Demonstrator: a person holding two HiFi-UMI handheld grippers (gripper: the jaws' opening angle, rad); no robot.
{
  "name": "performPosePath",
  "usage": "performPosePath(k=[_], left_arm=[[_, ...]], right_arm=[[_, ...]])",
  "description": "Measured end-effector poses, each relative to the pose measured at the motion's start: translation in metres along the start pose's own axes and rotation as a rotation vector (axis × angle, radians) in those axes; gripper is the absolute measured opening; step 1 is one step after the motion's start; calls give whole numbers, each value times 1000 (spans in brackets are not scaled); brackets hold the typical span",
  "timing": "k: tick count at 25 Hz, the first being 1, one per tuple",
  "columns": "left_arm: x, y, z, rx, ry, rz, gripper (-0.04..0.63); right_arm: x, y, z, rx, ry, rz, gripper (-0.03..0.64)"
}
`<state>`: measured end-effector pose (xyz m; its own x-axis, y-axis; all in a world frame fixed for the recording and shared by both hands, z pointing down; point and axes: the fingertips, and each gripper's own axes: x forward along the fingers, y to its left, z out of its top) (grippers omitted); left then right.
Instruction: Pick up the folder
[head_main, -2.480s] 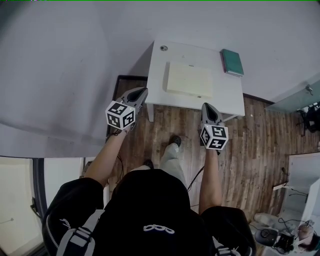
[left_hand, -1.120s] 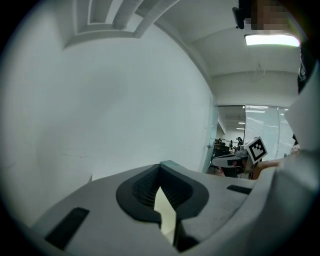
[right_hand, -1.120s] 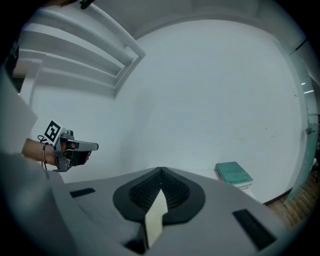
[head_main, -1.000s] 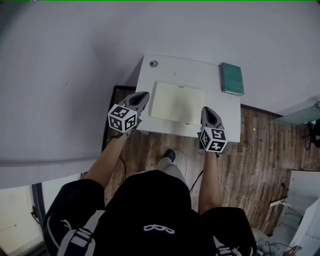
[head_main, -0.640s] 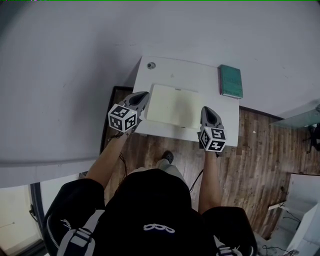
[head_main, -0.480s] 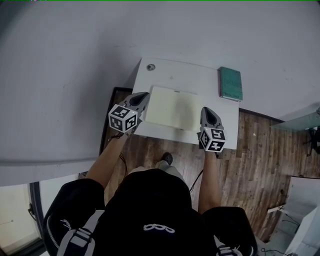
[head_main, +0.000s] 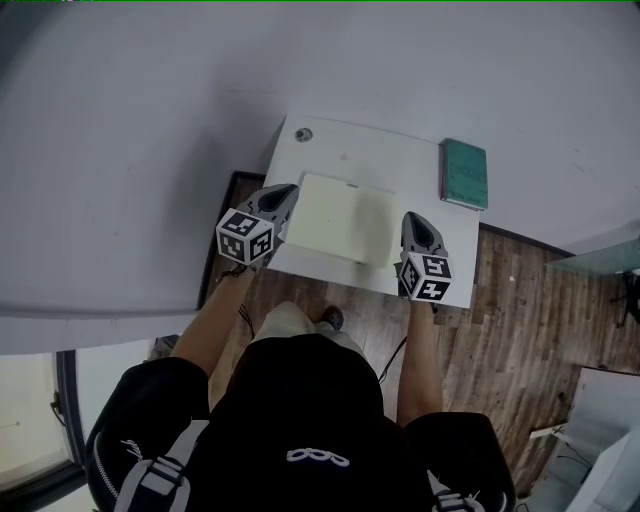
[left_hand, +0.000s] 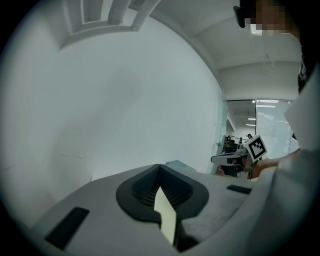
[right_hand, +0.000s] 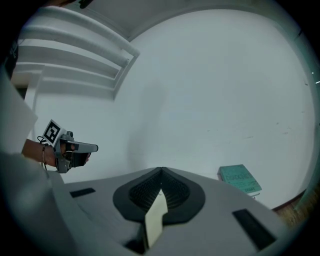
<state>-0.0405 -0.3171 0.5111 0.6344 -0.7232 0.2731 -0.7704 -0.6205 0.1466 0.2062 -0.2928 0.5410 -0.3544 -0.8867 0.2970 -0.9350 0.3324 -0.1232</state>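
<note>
1. Left gripper had its jaws pressed together on the left edge of the folder; its own view showed a thin cream sliver pinched between the dark pads.
2. Held from both sides, the cream folder lay flat between the two grippers, over the near half of the white table. Whether its underside cleared the tabletop could not be told.
3. At the far left corner of the table sat a small round object, too small to identify.
4. Right gripper was likewise clamped on the folder's right edge, with the same cream strip caught in its closed jaws.
5. Far right on the table lay a green book, well apart from the folder.
6. Wooden floor showed to the right of the table.
</note>
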Motion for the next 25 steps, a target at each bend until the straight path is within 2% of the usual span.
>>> performPosePath(k=[12, 25], left_arm=[[-4, 2, -16, -21, 17, 48, 21], [8, 16, -29, -42, 41, 64, 21]], right_arm=[[1, 3, -4, -5, 6, 33, 23], [16, 1, -19, -10, 52, 31, 23]])
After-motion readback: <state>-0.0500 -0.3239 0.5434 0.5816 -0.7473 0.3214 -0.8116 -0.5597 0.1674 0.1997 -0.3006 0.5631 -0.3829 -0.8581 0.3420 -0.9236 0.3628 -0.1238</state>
